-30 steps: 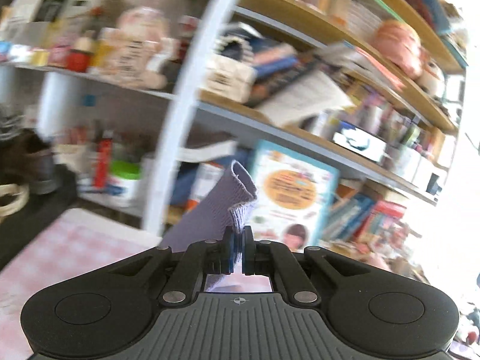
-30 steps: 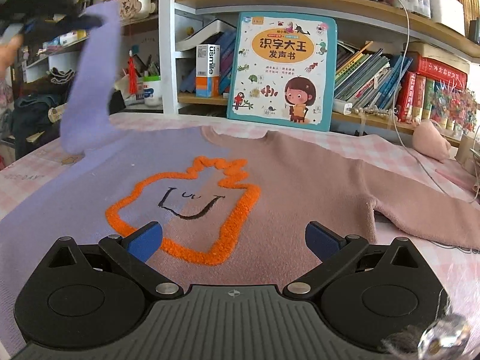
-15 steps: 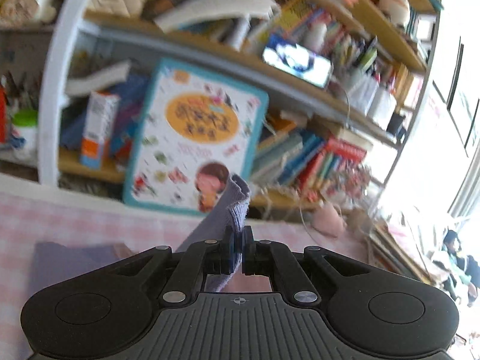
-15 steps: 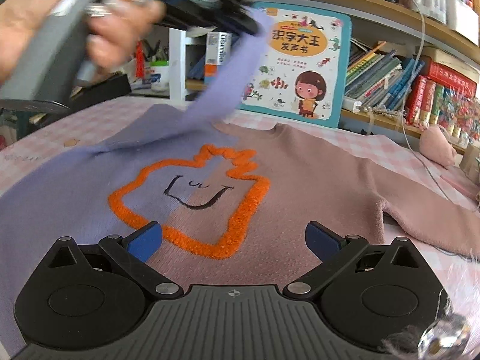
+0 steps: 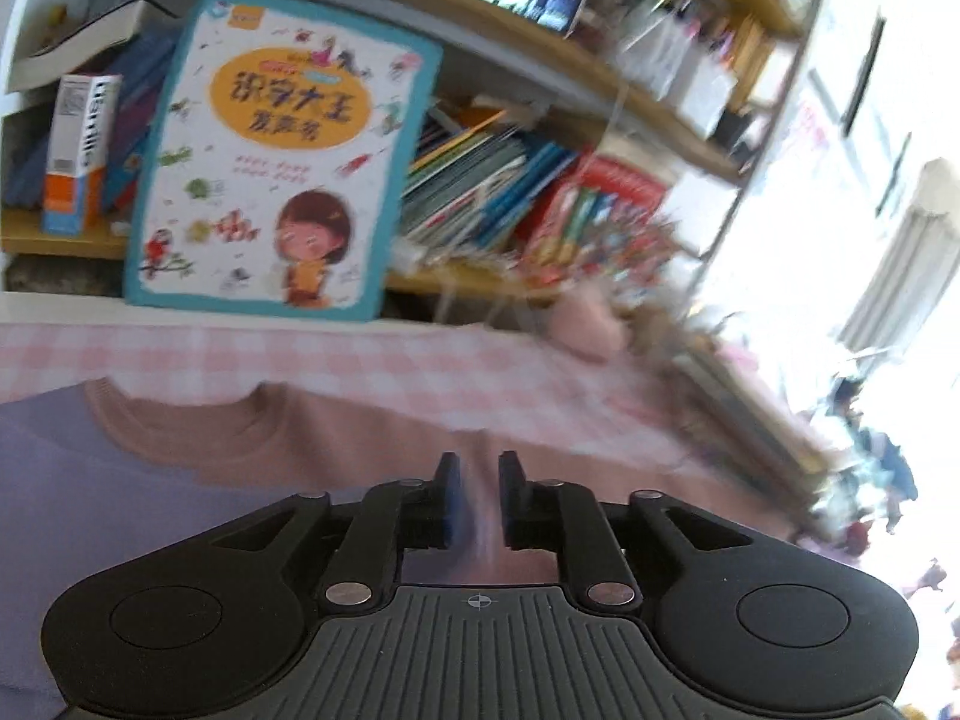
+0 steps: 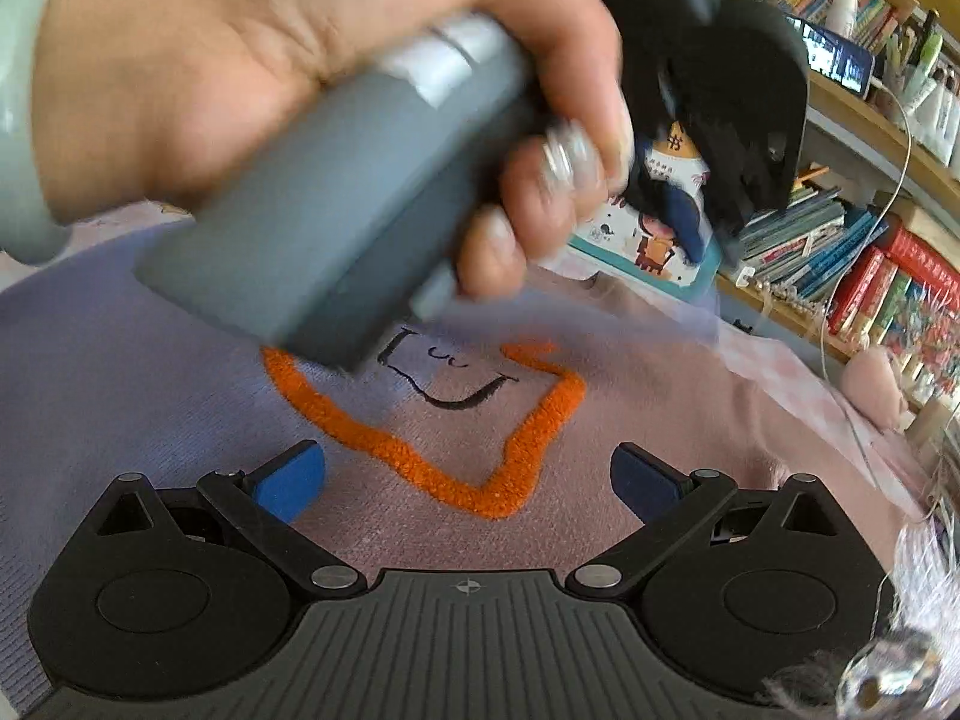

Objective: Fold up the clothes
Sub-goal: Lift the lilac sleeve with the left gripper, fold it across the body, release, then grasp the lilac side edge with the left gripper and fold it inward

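Sweater (image 6: pixel 600 420), half lilac, half pink w/ orange outline, is spread flat on pink checked cloth (image 5: pixel 360 354). L gripper (image 5: pixel 477 495) is seen w/ fingers parted by a narrow gap, nothing clamped; blurred lilac shows between them. R gripper (image 6: pixel 468 474) is held wide open, empty, over sweater's near part. Hand (image 6: pixel 288 78) w/ grey handle is seen above chest. Picture book (image 5: pixel 282 144) is propped at far edge.
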### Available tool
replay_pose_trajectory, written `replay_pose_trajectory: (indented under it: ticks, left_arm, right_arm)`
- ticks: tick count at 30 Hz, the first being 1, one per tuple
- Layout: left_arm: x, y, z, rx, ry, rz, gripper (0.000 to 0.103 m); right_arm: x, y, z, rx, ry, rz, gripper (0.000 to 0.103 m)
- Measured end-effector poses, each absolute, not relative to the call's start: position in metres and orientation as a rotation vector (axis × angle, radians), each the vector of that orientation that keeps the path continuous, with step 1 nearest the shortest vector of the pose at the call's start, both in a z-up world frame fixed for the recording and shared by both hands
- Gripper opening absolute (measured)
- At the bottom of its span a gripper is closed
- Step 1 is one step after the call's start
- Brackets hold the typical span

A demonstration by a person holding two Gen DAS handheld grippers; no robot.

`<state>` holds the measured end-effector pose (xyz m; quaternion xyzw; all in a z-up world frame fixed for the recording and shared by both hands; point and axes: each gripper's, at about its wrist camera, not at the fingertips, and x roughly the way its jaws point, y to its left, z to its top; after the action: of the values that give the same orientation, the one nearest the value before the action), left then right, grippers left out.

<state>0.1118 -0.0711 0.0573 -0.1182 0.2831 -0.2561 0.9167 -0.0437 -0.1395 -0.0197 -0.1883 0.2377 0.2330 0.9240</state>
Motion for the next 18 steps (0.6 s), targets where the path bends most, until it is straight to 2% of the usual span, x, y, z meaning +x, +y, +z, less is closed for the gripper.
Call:
replay_pose_trajectory:
  ticks: [5, 7, 10, 18]
  left_arm:
    - [0.085, -0.033, 0.055, -0.151, 0.57, -0.423, 0.043]
    - [0.073, -0.018, 0.053, -0.109, 0.566, -0.374, 0.056]
    - [0.056, 0.006, 0.05, -0.047, 0.56, -0.302, 0.064]
    - [0.003, 0.072, 0.024, 0.057, 0.585, -0.091, 0.068]
  right_arm:
    - [-0.034, -0.151, -0.018, -0.308, 0.523, 0.48, 0.102]
    - [-0.032, -0.155, -0.018, -0.28, 0.531, 0.472, 0.102]
    - [-0.03, -0.157, -0.018, -0.253, 0.543, 0.47, 0.102]
    - [-0.024, -0.162, -0.017, -0.205, 0.567, 0.471, 0.102]
